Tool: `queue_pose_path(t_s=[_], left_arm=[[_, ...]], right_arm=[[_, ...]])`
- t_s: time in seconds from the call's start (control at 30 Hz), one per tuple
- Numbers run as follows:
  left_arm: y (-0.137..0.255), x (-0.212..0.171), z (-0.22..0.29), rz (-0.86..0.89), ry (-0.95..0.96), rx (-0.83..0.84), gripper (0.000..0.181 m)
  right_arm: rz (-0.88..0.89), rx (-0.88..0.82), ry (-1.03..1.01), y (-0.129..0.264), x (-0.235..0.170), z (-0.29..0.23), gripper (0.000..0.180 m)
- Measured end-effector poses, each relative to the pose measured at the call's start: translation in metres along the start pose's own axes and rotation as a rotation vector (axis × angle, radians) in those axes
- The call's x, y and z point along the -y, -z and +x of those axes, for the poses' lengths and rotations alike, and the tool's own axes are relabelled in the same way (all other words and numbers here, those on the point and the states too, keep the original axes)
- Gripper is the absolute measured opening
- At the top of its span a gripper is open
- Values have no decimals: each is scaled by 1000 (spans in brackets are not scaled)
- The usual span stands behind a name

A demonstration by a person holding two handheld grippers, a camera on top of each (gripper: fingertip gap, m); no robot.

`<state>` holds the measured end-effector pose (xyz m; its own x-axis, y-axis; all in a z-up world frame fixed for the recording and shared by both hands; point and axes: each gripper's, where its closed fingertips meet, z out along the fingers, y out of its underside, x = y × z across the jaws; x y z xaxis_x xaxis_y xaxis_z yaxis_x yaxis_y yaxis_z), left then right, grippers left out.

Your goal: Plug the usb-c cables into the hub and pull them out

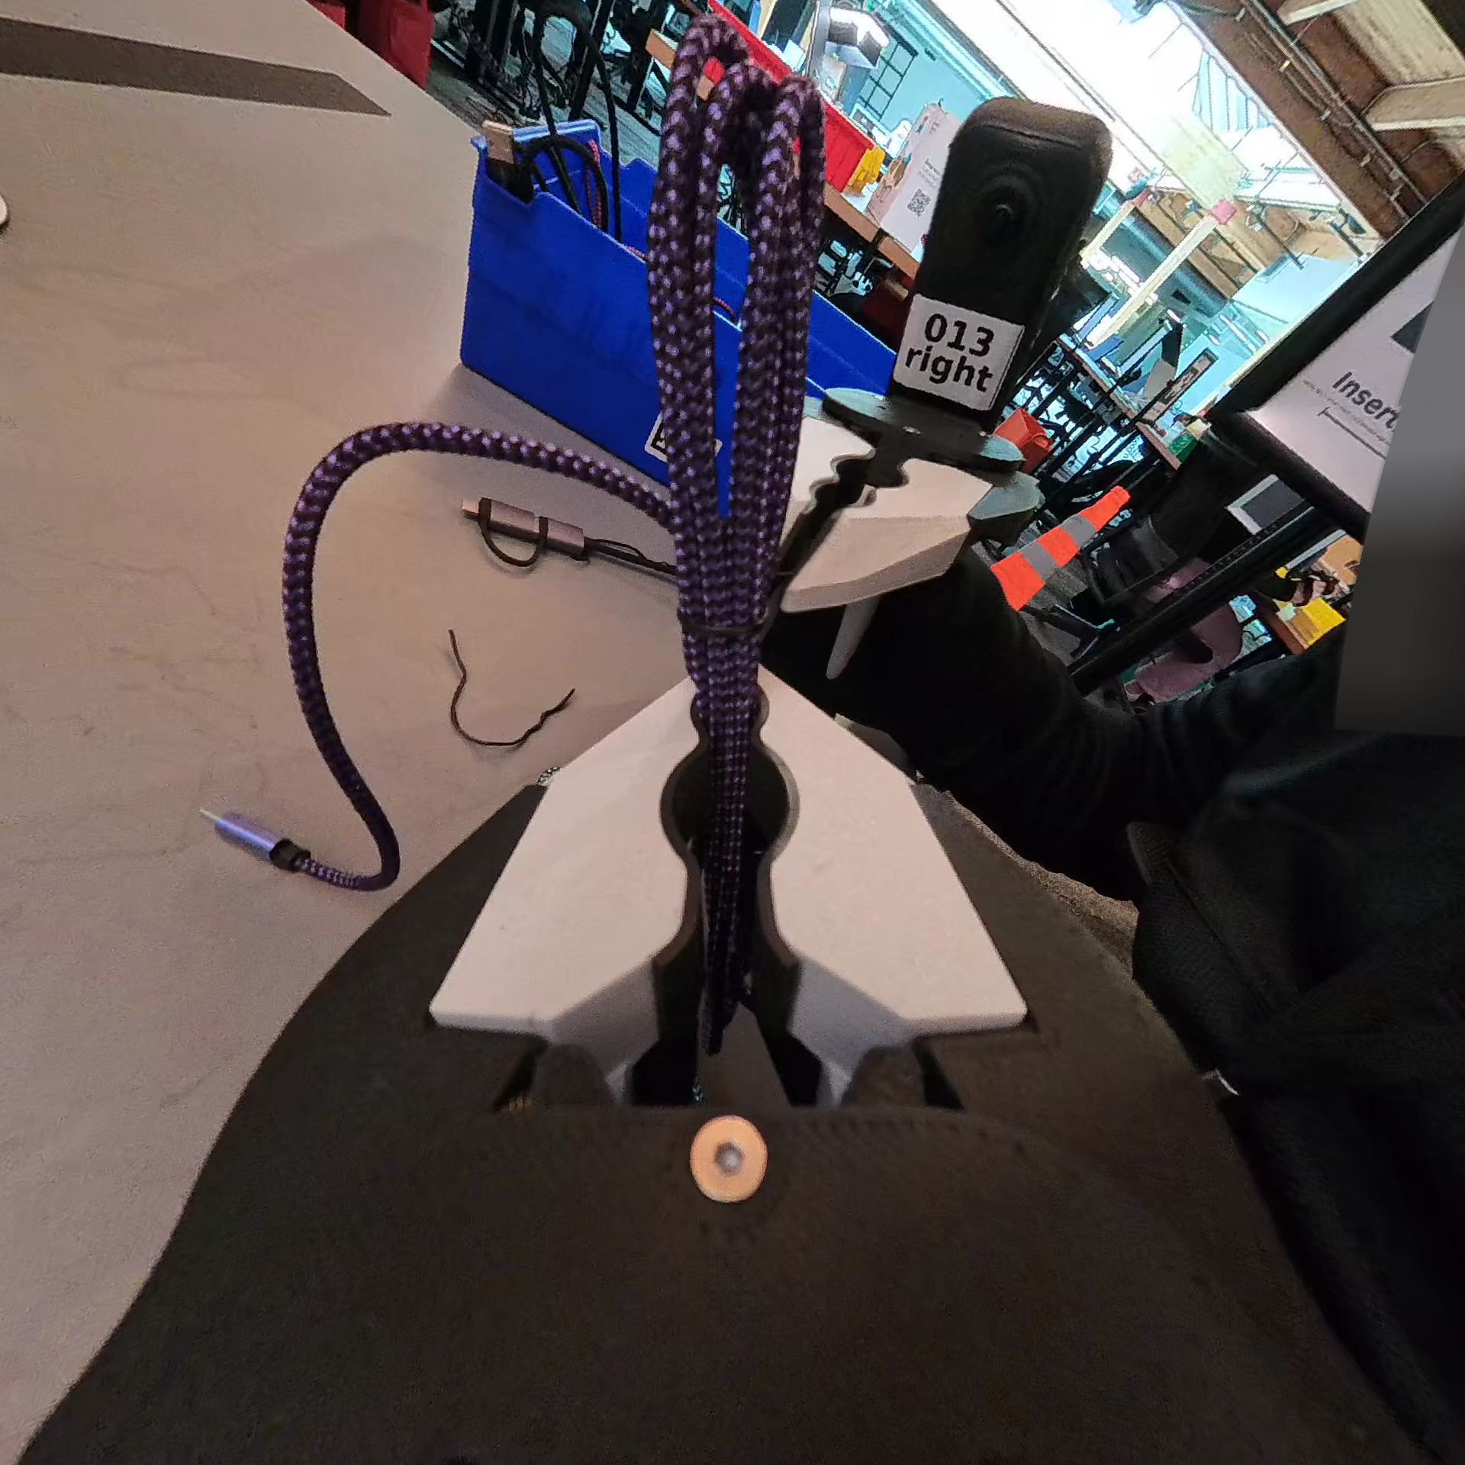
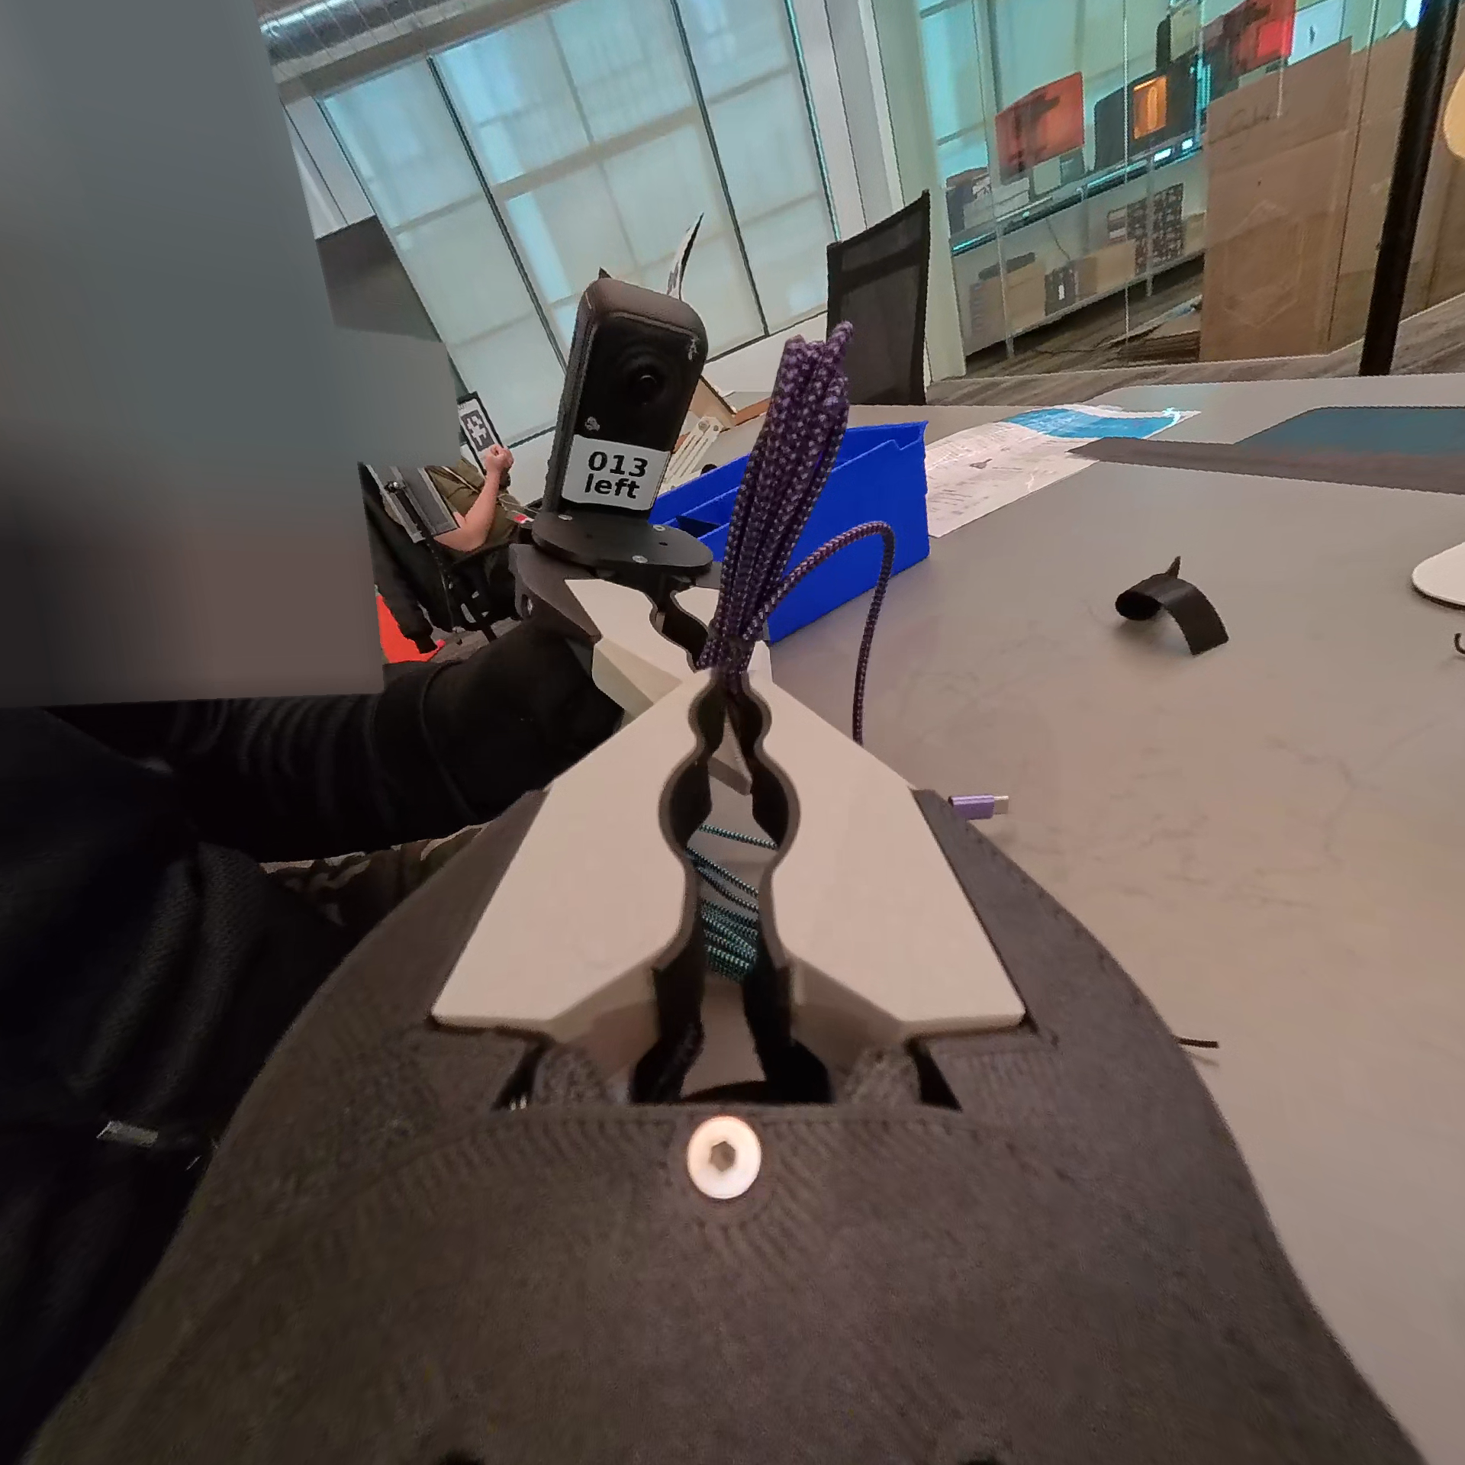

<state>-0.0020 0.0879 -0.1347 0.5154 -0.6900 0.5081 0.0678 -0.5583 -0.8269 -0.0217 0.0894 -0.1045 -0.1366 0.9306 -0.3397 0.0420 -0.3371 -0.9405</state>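
A folded bundle of purple braided usb-c cable [image 1: 733,357] stands upright, bound by a thin black tie [image 1: 725,630]. My left gripper [image 1: 729,705] is shut on the bundle below the tie. The free end curves down to the table and ends in a purple plug [image 1: 246,832]. My right gripper [image 2: 728,690] is shut on the same bundle [image 2: 781,491] at its base. It also shows in the left wrist view [image 1: 781,587], touching the bundle beside the tie. The plug also shows in the right wrist view [image 2: 979,807]. A small grey hub-like piece [image 1: 515,519] with a black lead lies on the table.
A blue bin [image 1: 579,317] holding more cables stands at the table's far edge. A loose black tie [image 1: 499,705] lies on the table. A curled black strap [image 2: 1173,610] and papers [image 2: 1007,468] lie farther off. A teal braided cable [image 2: 725,912] shows through the gap behind my right fingers. The tips of both grippers are at nearly the same place.
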Motion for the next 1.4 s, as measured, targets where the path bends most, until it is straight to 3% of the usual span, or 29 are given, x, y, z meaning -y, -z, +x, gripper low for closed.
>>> queue_pose_path(t_s=[0.6, 0.97, 1.17, 1.4], left_arm=[[-2, -2, 1, -9, -2, -11, 0], [-3, -2, 4, -13, 4, -34, 0], [-3, -2, 9, -23, 2, -67, 0], [-2, -1, 12, -25, 62, -119, 0]], right_arm=[[12, 20, -25, 1, 2, -1, 4], [-41, -12, 60, 1, -4, 1, 0], [-77, -80, 196, 2, -4, 6, 0], [-180, -299, 679, 2, 0, 8, 0]])
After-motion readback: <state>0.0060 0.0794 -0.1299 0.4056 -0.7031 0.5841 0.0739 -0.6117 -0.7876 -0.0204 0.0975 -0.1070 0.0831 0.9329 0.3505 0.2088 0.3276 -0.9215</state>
